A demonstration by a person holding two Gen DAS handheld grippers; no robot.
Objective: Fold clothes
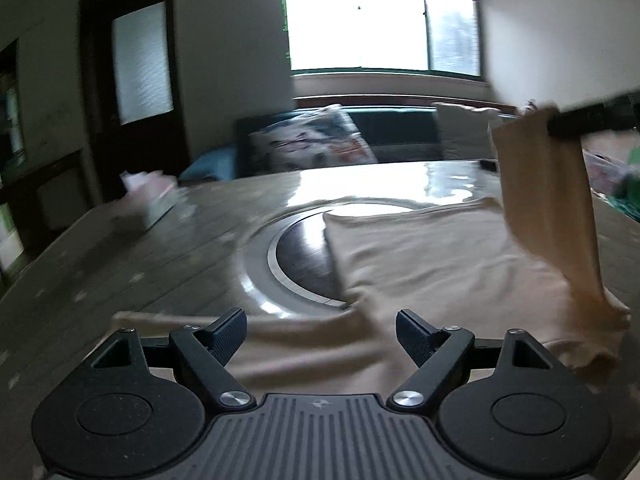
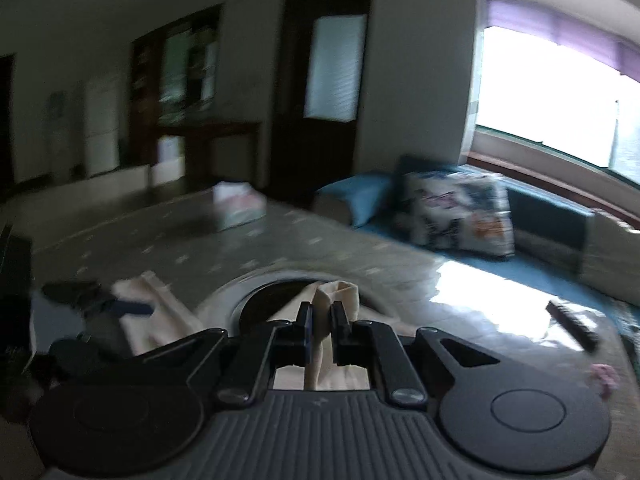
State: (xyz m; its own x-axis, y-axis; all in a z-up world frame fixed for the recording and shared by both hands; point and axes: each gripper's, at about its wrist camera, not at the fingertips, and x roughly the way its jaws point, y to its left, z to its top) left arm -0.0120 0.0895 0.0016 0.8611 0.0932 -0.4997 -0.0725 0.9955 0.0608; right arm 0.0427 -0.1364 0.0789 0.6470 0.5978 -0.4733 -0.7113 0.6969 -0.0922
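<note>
Shirt (image 1: 440, 248) edge is clamped in right gripper (image 2: 320, 316), upper right; remainder is spread ahead of empty, wide-apart left gripper (image 1: 320, 332)

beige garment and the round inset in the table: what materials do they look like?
Beige garment: looks like thin, soft knit fabric, matte; it drapes limply where the right gripper pinches and lifts it, and wrinkles on the table. Exact fibre unclear.

Round inset: dark glossy centre, probably glass, mirroring the window; the ring around it looks like brushed metal, with a silvery sheen. Blur leaves both open.
</note>
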